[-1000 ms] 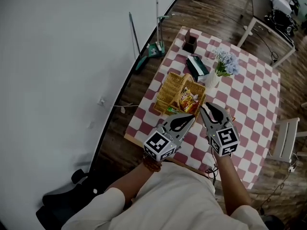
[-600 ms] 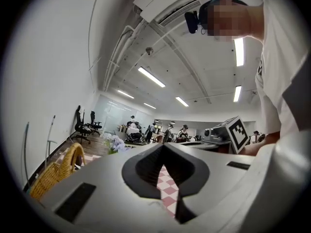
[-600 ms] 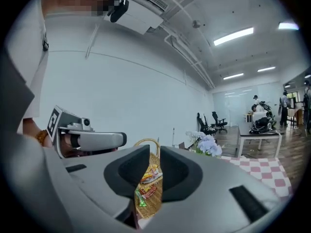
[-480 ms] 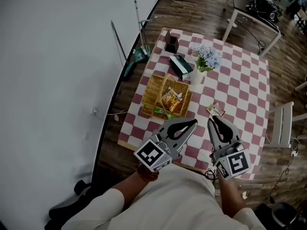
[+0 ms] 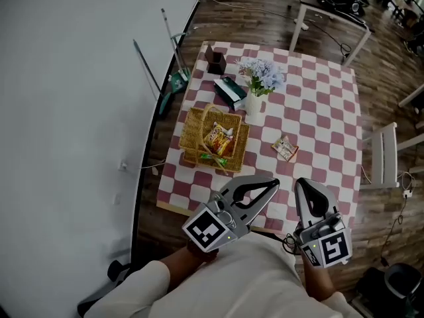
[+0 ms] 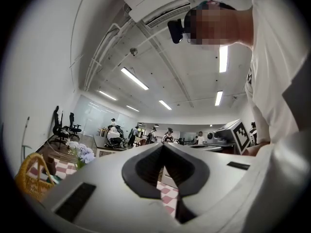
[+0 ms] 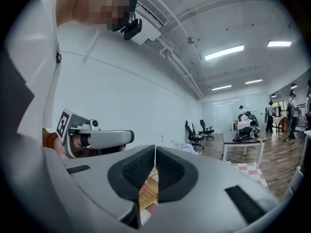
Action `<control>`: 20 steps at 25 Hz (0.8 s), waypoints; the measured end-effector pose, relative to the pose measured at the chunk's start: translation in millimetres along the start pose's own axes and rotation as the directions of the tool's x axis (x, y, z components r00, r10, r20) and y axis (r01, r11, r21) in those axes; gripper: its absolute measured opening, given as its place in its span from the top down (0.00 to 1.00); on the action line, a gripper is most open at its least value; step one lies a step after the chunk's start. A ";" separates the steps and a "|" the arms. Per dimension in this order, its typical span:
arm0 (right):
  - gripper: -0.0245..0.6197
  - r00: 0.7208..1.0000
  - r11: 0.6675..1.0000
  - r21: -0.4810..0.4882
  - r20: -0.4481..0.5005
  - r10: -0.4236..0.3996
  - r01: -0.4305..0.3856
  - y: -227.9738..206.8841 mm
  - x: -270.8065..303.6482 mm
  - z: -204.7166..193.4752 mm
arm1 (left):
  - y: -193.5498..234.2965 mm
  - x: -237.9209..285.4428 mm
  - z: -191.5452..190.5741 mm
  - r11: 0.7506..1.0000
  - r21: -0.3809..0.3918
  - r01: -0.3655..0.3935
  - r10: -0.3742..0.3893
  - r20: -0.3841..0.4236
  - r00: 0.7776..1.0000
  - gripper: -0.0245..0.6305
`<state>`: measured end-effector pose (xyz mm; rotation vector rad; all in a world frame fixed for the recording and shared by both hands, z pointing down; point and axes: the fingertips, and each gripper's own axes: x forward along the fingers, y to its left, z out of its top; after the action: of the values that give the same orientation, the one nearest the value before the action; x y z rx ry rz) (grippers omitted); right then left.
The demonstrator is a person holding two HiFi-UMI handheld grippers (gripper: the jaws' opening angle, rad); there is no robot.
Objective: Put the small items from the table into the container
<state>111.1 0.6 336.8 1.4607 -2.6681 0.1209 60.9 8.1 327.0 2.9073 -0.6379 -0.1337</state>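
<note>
Wicker basket stands on the checked table, close to its left edge in the head view. The basket holds an orange snack packet and a green item. One small packet lies on the table to the right of the basket, apart from it and nearer than the flower vase.

Left gripper: jaws clenched tip to tip, nothing between them.

Right gripper: jaws clenched, nothing between them.

Both grippers are side by side at the table's near edge, raised clear of it and well apart from basket and small packet.
</note>
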 end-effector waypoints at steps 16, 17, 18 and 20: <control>0.96 0.999 0.999 -0.002 -0.011 -0.041 0.041 -7.0 -8.9 -4.9 | -12.7 14.7 -10.8 0.998 -0.022 0.066 -0.066 -0.018 0.998 0.92; 0.96 0.999 0.999 -0.002 -0.015 -0.043 0.043 -8.0 -8.0 -6.7 | -10.6 15.8 -12.3 0.998 -0.025 0.062 -0.063 -0.019 0.998 0.92; 0.96 0.999 0.999 -0.004 -0.019 -0.045 0.045 -9.1 -7.0 -8.8 | -8.4 17.0 -13.8 0.998 -0.029 0.058 -0.059 -0.020 0.998 0.92; 0.96 0.998 0.999 -0.007 -0.031 -0.051 0.051 -12.0 -4.7 -14.9 | -3.8 19.6 -17.1 0.998 -0.036 0.052 -0.052 -0.020 0.998 0.92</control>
<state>124.5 -0.2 351.2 1.5106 -2.6019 0.1307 82.3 5.6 342.1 2.8878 -0.5508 -0.1191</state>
